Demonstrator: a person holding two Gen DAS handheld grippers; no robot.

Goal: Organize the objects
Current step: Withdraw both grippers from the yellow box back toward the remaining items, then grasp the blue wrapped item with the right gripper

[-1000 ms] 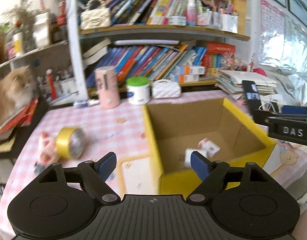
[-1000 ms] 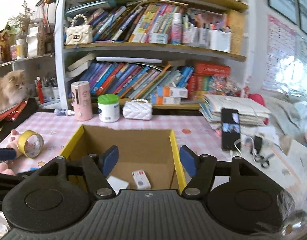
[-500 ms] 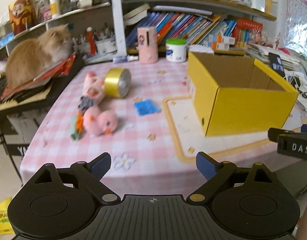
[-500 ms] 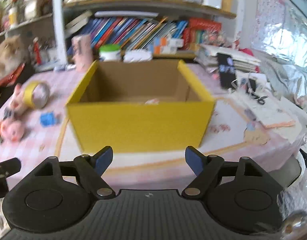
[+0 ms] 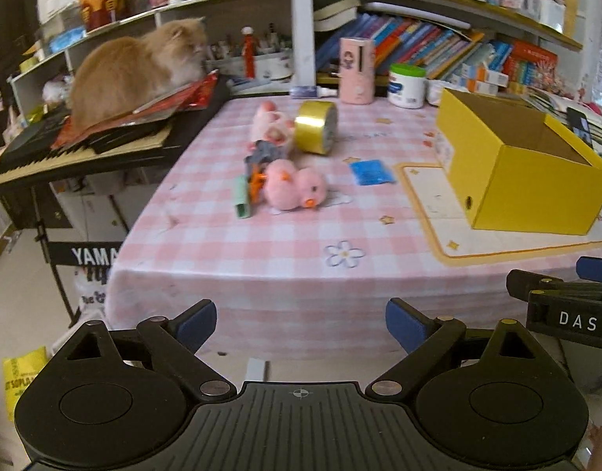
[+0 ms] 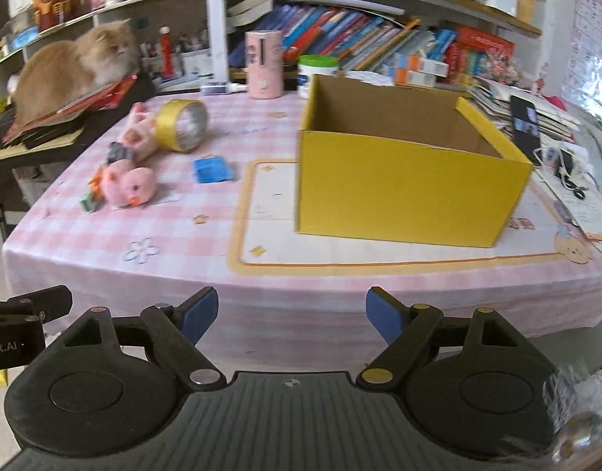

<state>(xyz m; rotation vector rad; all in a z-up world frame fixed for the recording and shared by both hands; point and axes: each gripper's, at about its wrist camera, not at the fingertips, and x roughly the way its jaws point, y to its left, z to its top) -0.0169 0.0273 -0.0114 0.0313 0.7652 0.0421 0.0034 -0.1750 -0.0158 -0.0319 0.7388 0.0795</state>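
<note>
Hovering off the surface (image 5: 285,235) edge, left gripper (image 5: 301,324) and right gripper (image 6: 291,310) both gaping, empty; risking toppling gold tape roll (image 5: 316,127) when reaching for pink plush (image 5: 295,189).

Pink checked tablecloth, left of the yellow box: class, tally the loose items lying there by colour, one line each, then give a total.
Pink: 2, the plush duck and the plush toy behind it.
Gold: 1, the tape roll.
Blue: 1, the flat packet.
Green: 1, the small block.
Grey and orange: 1, a small toy, too blurred to identify.
Total: 6.
</note>
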